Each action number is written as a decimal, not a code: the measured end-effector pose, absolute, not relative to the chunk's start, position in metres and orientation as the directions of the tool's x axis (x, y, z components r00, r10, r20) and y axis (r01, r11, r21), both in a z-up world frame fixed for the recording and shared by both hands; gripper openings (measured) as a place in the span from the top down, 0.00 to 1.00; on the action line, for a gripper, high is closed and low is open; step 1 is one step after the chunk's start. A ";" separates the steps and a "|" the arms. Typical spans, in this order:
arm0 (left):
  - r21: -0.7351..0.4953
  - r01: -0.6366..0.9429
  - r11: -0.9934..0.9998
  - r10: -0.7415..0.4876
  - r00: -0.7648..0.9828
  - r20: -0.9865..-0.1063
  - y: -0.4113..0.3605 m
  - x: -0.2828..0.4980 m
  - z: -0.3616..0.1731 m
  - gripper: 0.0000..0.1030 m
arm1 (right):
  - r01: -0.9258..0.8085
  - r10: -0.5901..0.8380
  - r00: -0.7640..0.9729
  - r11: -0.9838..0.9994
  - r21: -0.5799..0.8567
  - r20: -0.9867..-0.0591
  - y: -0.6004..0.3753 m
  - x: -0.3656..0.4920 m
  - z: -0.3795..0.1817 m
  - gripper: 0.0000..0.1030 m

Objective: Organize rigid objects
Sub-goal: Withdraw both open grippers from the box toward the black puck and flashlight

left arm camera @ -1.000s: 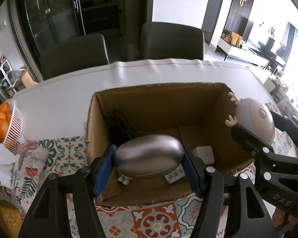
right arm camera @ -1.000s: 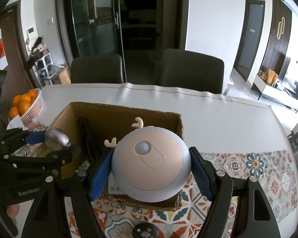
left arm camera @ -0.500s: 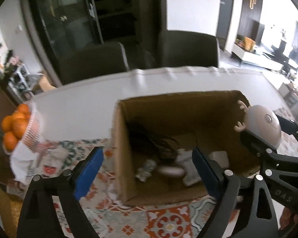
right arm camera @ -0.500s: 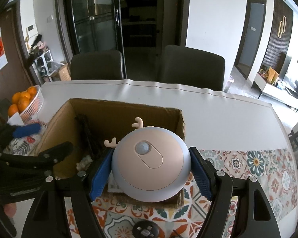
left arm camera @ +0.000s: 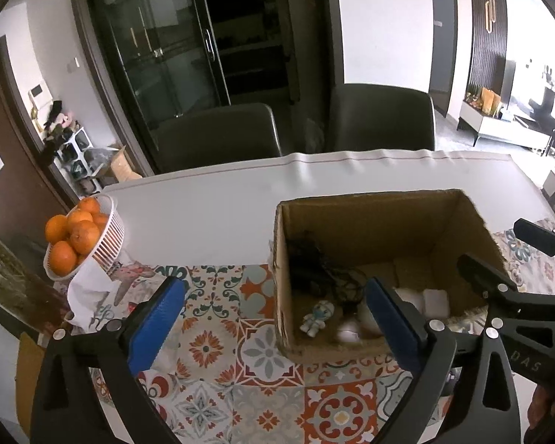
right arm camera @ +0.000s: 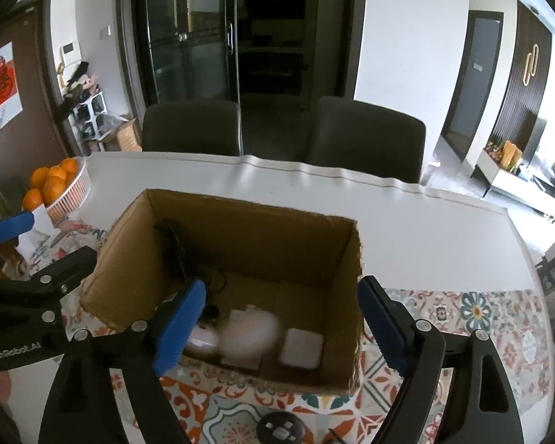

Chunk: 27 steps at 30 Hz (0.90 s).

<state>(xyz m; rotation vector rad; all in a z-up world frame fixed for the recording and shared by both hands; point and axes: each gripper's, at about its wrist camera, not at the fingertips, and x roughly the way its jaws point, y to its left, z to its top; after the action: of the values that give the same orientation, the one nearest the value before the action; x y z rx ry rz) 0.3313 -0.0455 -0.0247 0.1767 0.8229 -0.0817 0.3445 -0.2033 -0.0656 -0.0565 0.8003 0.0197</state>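
An open cardboard box stands on the patterned tablecloth. Inside it lie a round pinkish deer-antler toy, blurred, a white square block, a black tangle of cable, a small white-blue figurine and a pale rounded object. My left gripper is open and empty, at the box's front left corner. My right gripper is open and empty, just above the box's front edge; it also shows in the left wrist view.
A white basket of oranges stands at the table's left edge on a cloth. Two dark chairs stand behind the white table. A black round object lies near the front edge.
Both grippers opened. The left one let a silver oval object drop into the box and moved left; the right one released the deer toy, which now lies in the box.
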 end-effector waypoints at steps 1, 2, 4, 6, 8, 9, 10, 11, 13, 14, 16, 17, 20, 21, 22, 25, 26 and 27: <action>0.121 0.140 0.983 -0.008 0.682 -0.731 -0.046 0.328 -0.023 0.02 | -0.036 -0.005 0.701 0.998 -0.043 -0.713 -0.204 0.341 -0.063 0.18; 0.117 0.141 0.983 -0.012 0.686 -0.727 -0.047 0.325 -0.021 0.02 | -0.030 -0.008 0.706 0.999 -0.040 -0.708 -0.205 0.338 -0.061 0.18; 0.113 0.149 0.982 -0.022 0.693 -0.720 -0.049 0.317 -0.017 0.00 | -0.025 -0.010 0.715 0.999 -0.040 -0.700 -0.208 0.330 -0.057 0.18; 0.110 0.155 0.982 -0.031 0.702 -0.712 -0.051 0.310 -0.013 0.00 | -0.029 -0.006 0.727 0.999 -0.040 -0.686 -0.209 0.320 -0.052 0.18; 0.108 0.153 0.982 -0.034 0.710 -0.704 -0.053 0.304 -0.009 0.00 | -0.030 -0.006 0.739 0.999 -0.042 -0.673 -0.210 0.313 -0.048 0.18; 0.108 0.150 0.983 -0.033 0.717 -0.696 -0.053 0.299 -0.007 0.00 | -0.024 -0.012 0.742 0.999 -0.045 -0.670 -0.211 0.308 -0.046 0.17; 0.110 0.148 0.983 -0.031 0.722 -0.691 -0.054 0.296 -0.005 0.00 | -0.020 -0.015 0.743 0.999 -0.044 -0.669 -0.212 0.305 -0.044 0.17; 0.114 0.146 0.983 -0.029 0.728 -0.685 -0.055 0.293 -0.004 0.00 | -0.012 -0.019 0.747 0.999 -0.042 -0.665 -0.213 0.300 -0.042 0.17; 0.118 0.149 0.982 -0.031 0.737 -0.675 -0.058 0.286 -0.001 0.00 | -0.006 -0.022 0.753 0.999 -0.040 -0.657 -0.215 0.294 -0.039 0.17; 0.119 0.150 0.981 -0.031 0.741 -0.671 -0.059 0.282 0.000 0.00 | -0.004 -0.023 0.757 0.999 -0.039 -0.653 -0.216 0.290 -0.038 0.17; 0.126 0.149 0.981 -0.028 0.747 -0.664 -0.062 0.276 0.001 0.00 | 0.006 -0.031 0.766 0.999 -0.042 -0.643 -0.218 0.283 -0.036 0.17; 0.128 0.148 0.981 -0.027 0.749 -0.662 -0.063 0.274 0.001 0.00 | 0.011 -0.039 0.769 0.999 -0.048 -0.638 -0.219 0.279 -0.035 0.17; 0.123 0.155 0.980 -0.036 0.751 -0.659 -0.066 0.265 0.000 0.00 | 0.018 -0.055 0.776 0.998 -0.065 -0.628 -0.221 0.268 -0.034 0.16; 0.120 0.155 0.981 -0.038 0.752 -0.659 -0.067 0.263 0.000 0.00 | 0.020 -0.057 0.779 0.998 -0.067 -0.624 -0.221 0.264 -0.034 0.15; 0.119 0.156 0.981 -0.040 0.752 -0.658 -0.068 0.260 -0.001 0.00 | 0.022 -0.060 0.782 0.997 -0.069 -0.621 -0.222 0.260 -0.034 0.15; 0.113 0.157 0.981 -0.044 0.751 -0.659 -0.069 0.253 -0.004 0.00 | 0.028 -0.070 0.788 0.997 -0.078 -0.612 -0.225 0.250 -0.034 0.15; 0.110 0.160 0.981 -0.048 0.748 -0.661 -0.070 0.251 -0.005 0.00 | 0.031 -0.075 0.788 0.996 -0.082 -0.611 -0.226 0.248 -0.035 0.15; 0.105 0.162 0.981 -0.052 0.746 -0.664 -0.071 0.249 -0.006 0.00 | 0.033 -0.076 0.788 0.996 -0.080 -0.611 -0.227 0.245 -0.035 0.15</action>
<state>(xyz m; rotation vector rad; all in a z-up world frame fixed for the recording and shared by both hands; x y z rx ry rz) 0.2492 -0.0708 -0.0064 0.1597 0.7207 -0.1174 0.2447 -0.2267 -0.0349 -0.0664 0.6609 -0.0589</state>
